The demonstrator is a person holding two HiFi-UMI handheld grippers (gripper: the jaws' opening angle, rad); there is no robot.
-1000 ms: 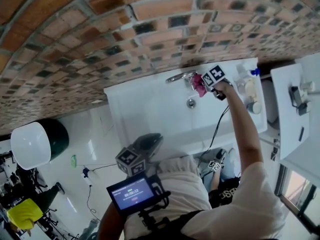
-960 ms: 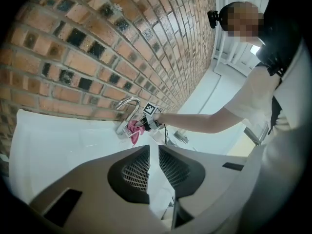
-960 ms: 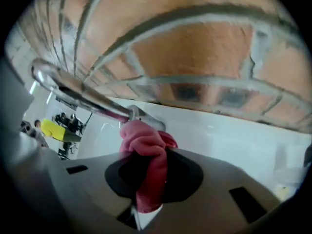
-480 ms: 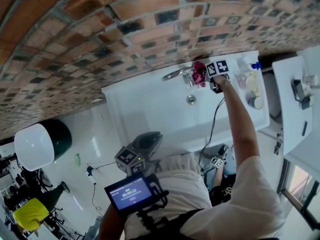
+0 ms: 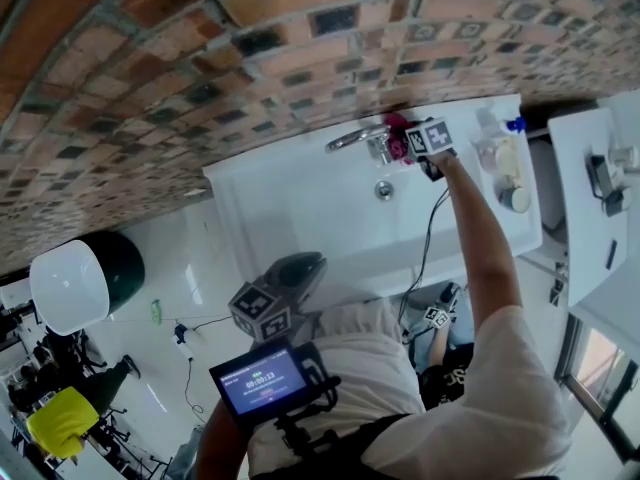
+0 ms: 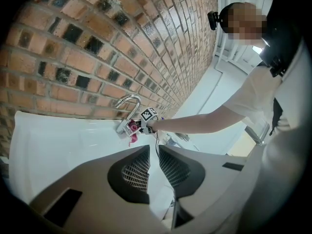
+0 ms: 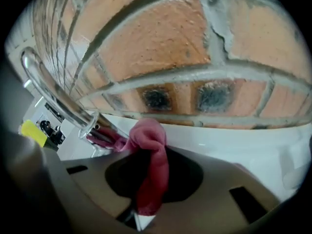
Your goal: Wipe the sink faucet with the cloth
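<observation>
A curved chrome faucet (image 5: 352, 137) stands at the back of the white sink (image 5: 300, 218), against the brick wall. My right gripper (image 5: 412, 144) is shut on a pink cloth (image 5: 397, 130) and presses it against the faucet's base on the right side. In the right gripper view the cloth (image 7: 150, 160) bunches between the jaws beside the faucet (image 7: 54, 97). My left gripper (image 5: 292, 279) hangs low near my body, jaws together and empty. From the left gripper view, the faucet (image 6: 127, 105) and cloth (image 6: 132, 132) are far ahead.
Bottles and a jar (image 5: 500, 163) stand on the sink's right end. The drain (image 5: 384, 190) sits in the basin below the faucet. A white cabinet (image 5: 590, 198) is at the right, and a white round lamp (image 5: 68, 288) at the left over the glossy floor.
My right gripper has carried the cloth up from in front of the faucet to its base near the wall. The left gripper has stayed put.
</observation>
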